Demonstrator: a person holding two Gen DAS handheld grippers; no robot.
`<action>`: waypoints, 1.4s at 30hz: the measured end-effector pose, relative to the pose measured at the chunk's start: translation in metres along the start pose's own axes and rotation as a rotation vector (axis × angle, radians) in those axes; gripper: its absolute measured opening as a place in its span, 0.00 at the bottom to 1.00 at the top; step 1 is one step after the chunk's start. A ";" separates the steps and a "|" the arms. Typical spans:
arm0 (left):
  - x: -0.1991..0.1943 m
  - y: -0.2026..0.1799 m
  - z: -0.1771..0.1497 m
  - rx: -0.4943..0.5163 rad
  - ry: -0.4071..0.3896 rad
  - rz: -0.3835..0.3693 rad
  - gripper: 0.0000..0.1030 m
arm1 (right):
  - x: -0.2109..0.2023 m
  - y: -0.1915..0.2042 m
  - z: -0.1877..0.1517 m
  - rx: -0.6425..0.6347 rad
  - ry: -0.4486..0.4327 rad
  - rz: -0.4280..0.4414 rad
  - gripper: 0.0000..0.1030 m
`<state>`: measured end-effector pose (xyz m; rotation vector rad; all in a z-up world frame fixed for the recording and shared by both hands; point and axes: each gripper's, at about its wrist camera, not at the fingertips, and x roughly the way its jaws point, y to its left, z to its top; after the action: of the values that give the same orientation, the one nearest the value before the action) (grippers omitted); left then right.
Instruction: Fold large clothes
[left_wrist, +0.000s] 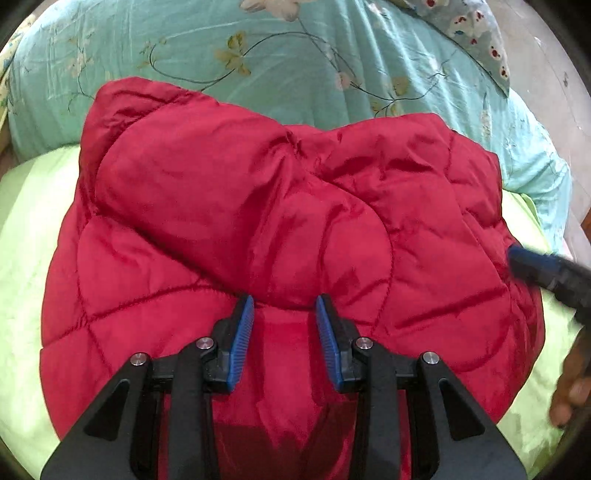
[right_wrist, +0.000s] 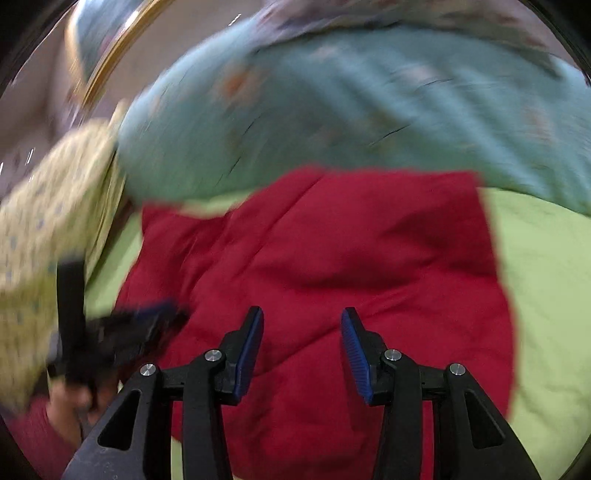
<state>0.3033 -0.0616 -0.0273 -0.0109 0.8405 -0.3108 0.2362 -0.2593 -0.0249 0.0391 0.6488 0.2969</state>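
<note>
A red quilted puffer jacket (left_wrist: 280, 221) lies folded into a bulky heap on a light green bedsheet (left_wrist: 26, 229). My left gripper (left_wrist: 284, 306) is open and empty, hovering just above the jacket's near middle. The right gripper's blue fingertip (left_wrist: 524, 262) shows blurred at the jacket's right edge. In the blurred right wrist view the jacket (right_wrist: 332, 251) fills the centre, and my right gripper (right_wrist: 302, 325) is open and empty above it. The left gripper (right_wrist: 122, 332) shows as a dark blur at lower left.
A turquoise floral quilt (left_wrist: 280, 66) is bunched behind the jacket. A patterned pillow (left_wrist: 476, 33) lies at the far right. A yellow-green dotted cloth (right_wrist: 48, 221) sits left in the right wrist view. The person's hand (left_wrist: 569, 387) is at the right edge.
</note>
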 end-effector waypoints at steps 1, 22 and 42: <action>0.001 0.002 -0.001 -0.006 0.004 -0.002 0.32 | 0.011 0.003 0.001 -0.020 0.020 -0.014 0.44; 0.024 0.048 0.025 -0.093 0.045 0.077 0.32 | 0.052 -0.079 0.016 0.305 0.006 -0.060 0.39; 0.005 0.060 0.026 -0.116 0.036 0.024 0.32 | 0.044 -0.117 -0.009 0.346 0.002 -0.137 0.39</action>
<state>0.3411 -0.0081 -0.0213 -0.1040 0.8925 -0.2402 0.2949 -0.3592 -0.0731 0.3240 0.6951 0.0505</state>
